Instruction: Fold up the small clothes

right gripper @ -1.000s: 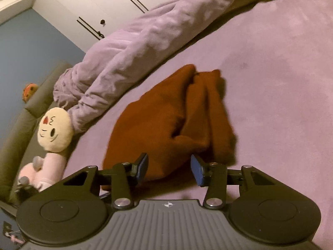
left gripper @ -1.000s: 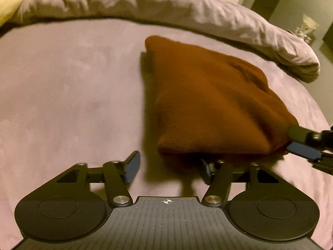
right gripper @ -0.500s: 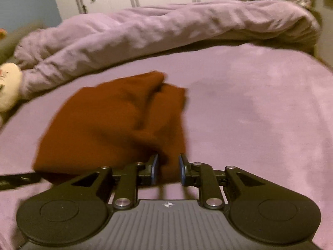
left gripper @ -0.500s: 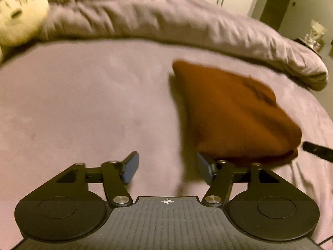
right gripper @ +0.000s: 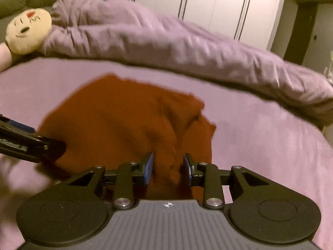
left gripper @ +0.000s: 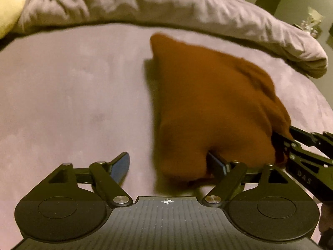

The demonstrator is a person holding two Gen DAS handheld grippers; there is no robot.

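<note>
A folded rust-brown garment (left gripper: 212, 104) lies on the purple bed sheet (left gripper: 72, 104). My left gripper (left gripper: 168, 165) is at the garment's near corner. Its jaws are wide and still opening; the corner lies between them against the right pad, and the left pad is over bare sheet. My right gripper (right gripper: 168, 167) straddles a raised fold of the same garment (right gripper: 116, 125) at its near edge. Its jaws are opening, with cloth between the blue pads and no firm pinch to see. In the left wrist view the right gripper (left gripper: 286, 135) comes in from the right at the garment's edge.
A rumpled lilac duvet (right gripper: 166, 39) lies along the far side of the bed. A cream plush toy (right gripper: 28, 33) rests at its left end. White wardrobe doors (right gripper: 208, 4) stand behind. Bare sheet stretches left of the garment.
The left gripper has come up to the garment's near corner with its jaws spread wider. The right gripper has rolled level, closed in on the near fold, narrowed, then widened again.
</note>
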